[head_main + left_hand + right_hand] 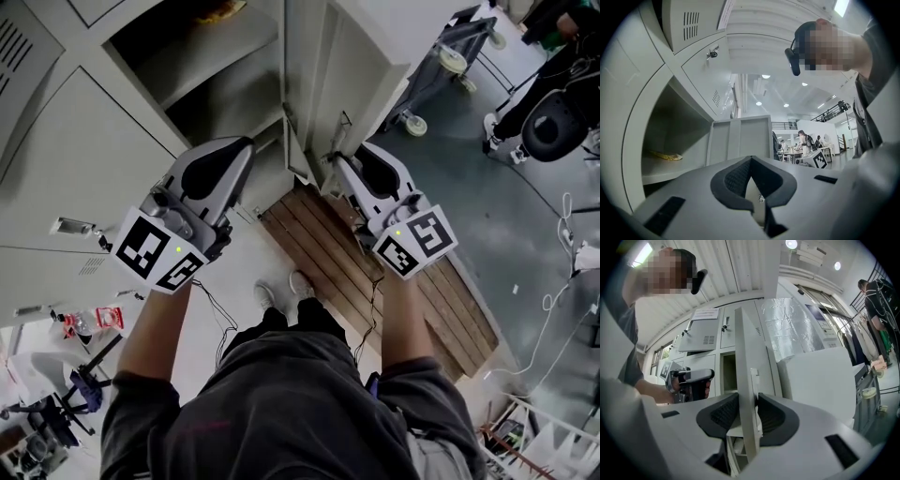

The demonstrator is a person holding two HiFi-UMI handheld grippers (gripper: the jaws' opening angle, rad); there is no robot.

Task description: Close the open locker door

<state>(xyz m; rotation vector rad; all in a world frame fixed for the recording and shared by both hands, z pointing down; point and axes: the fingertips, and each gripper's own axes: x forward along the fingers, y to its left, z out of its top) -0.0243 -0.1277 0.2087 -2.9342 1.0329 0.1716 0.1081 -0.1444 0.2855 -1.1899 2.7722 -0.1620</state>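
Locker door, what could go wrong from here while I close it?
The door has its edge between the right gripper's jaws, which look loose on it, so it may slip out mid-swing. Kept around the edge, those jaws may get pinched against the locker. The left gripper hangs by the open compartment, possibly in the door's path.

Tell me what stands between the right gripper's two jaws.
The edge of the open pale grey metal locker door, with its latch plate, stands between the dark pads of the right gripper. The right gripper view shows this.
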